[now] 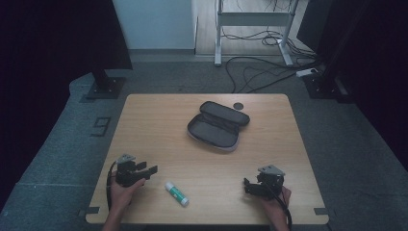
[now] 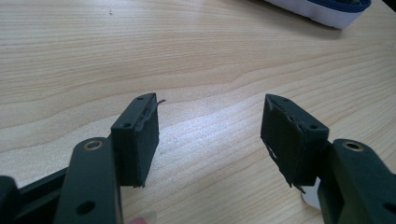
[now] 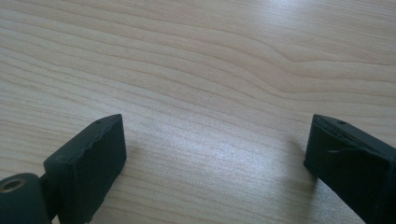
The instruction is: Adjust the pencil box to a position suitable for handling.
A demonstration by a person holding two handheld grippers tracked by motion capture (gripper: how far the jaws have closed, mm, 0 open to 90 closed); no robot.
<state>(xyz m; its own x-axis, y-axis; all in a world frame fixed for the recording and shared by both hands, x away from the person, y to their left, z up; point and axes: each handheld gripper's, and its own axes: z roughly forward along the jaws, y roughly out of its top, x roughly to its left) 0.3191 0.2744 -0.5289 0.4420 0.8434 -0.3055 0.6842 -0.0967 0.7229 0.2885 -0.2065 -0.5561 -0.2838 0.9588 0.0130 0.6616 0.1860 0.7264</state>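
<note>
An open dark pencil case [image 1: 214, 126] with a pale outer edge lies in the middle of the wooden table [image 1: 159, 125]. A white glue stick [image 1: 176, 193] with a green label lies near the front edge, between my two grippers. My left gripper [image 1: 150, 169] is held low at the front left, just left of the stick, open with nothing in it. In the left gripper view its jaws [image 2: 212, 102] stand apart over bare wood, with the case's white and blue edge [image 2: 322, 10] at the top right. My right gripper [image 1: 246, 186] is at the front right, jaws [image 3: 217, 122] wide open over bare wood.
A small dark round disc [image 1: 238, 105] lies on the table just behind the case. Beyond the table are a grey carpet, a desk frame [image 1: 250, 29] with loose cables [image 1: 260, 72], and dark stands at both sides.
</note>
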